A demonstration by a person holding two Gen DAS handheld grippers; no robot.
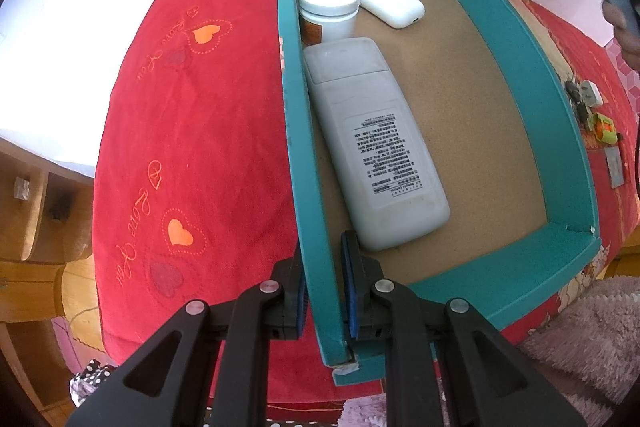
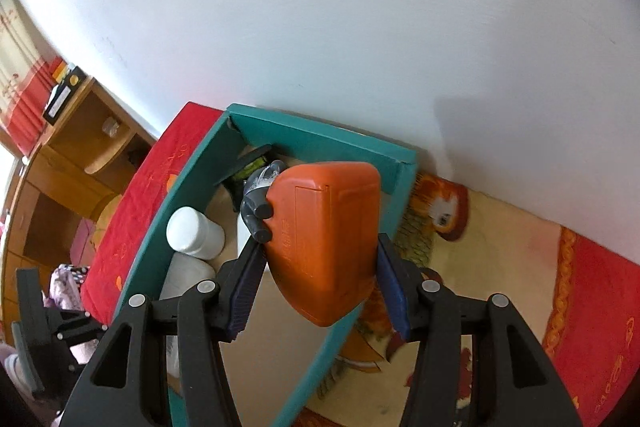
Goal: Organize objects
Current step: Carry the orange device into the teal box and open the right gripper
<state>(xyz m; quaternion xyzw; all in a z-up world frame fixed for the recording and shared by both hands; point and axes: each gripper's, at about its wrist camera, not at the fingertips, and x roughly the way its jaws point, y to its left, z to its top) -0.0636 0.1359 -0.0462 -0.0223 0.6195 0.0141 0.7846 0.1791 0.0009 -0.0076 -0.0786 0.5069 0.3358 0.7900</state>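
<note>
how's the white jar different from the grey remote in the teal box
The white jar stands upright; the grey remote lies flat, label side up. The jar is short and round, the remote long and slab-shaped. Both sit along the same wall of the teal box, the jar at the remote's far end.

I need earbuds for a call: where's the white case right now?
The white earbud case lies inside the teal box near its far end in the left wrist view, beside the white jar and beyond the grey remote.
</note>
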